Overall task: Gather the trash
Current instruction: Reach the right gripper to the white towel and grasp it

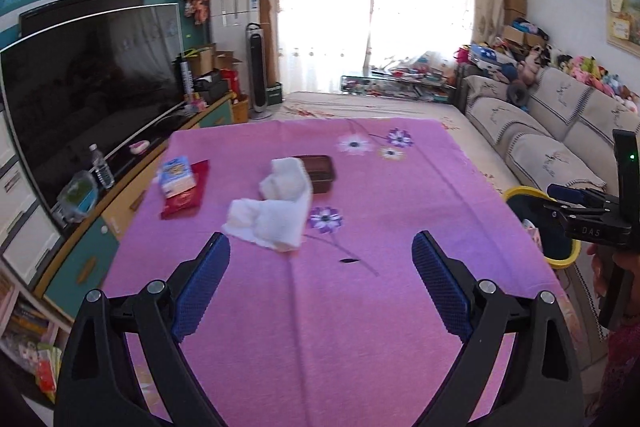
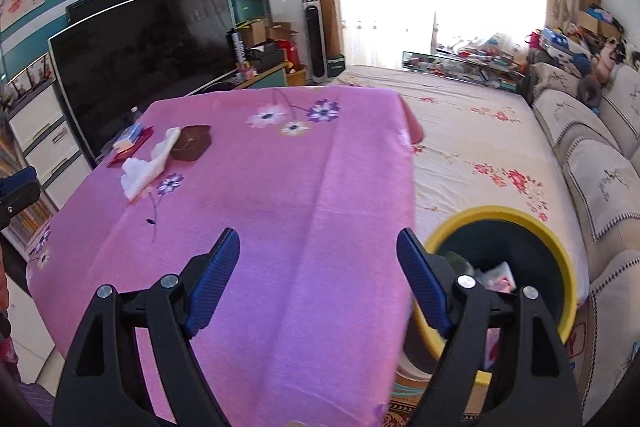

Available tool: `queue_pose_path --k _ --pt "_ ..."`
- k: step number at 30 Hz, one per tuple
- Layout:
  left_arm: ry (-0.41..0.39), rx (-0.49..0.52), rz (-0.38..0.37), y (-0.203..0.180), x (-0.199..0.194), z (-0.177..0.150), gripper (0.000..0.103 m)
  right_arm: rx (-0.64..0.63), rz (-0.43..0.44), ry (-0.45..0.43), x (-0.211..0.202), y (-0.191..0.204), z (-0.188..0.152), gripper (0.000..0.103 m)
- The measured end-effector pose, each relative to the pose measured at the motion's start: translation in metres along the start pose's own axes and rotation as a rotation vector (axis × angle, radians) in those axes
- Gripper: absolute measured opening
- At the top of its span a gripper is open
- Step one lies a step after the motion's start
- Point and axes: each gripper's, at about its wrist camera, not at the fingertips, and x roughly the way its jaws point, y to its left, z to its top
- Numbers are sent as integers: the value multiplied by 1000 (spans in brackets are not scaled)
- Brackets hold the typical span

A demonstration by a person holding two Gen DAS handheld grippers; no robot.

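My left hand-held gripper [image 1: 320, 247] stands wide above the near part of the pink flowered cloth [image 1: 360, 327] that covers the counter, with nothing between its blue pads; my right hand-held gripper [image 2: 318, 245] is also spread wide and empty, over the counter's right edge; the trash lies on the far left part of the cloth: a crumpled white tissue [image 1: 276, 207] nearest me, a dark brown tray [image 1: 320, 171] touching it just behind, and to the left a blue-and-white carton [image 1: 176, 177] lying on a red packet [image 1: 188, 197]; the yellow-rimmed bin [image 2: 560, 255] stands on the floor just beside the counter's right edge, between it and the sofa [image 2: 600, 167], and some wrappers show inside it; a large dark television [image 1: 88, 79] stands beyond the counter's left edge; both pictures are a little blurred.
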Motion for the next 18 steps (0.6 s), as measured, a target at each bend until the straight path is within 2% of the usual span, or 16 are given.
queue_pose_path --k 6,9,10,12,14,18 --pt "-19 -79 97 78 -22 -22 92 -152 183 52 50 105 34 76" --pt "-19 -106 106 97 -27 -30 92 -241 274 81 79 158 46 76" --pt "-17 -112 107 92 -27 -30 92 -262 296 92 90 173 49 76" --pt "-8 -132 95 96 -27 -34 92 -288 314 121 114 197 53 76" --pt "-5 -152 73 99 -28 -38 92 -295 297 151 138 213 58 76" --pt "-1 -168 45 95 -25 -40 92 -255 261 221 177 225 63 76"
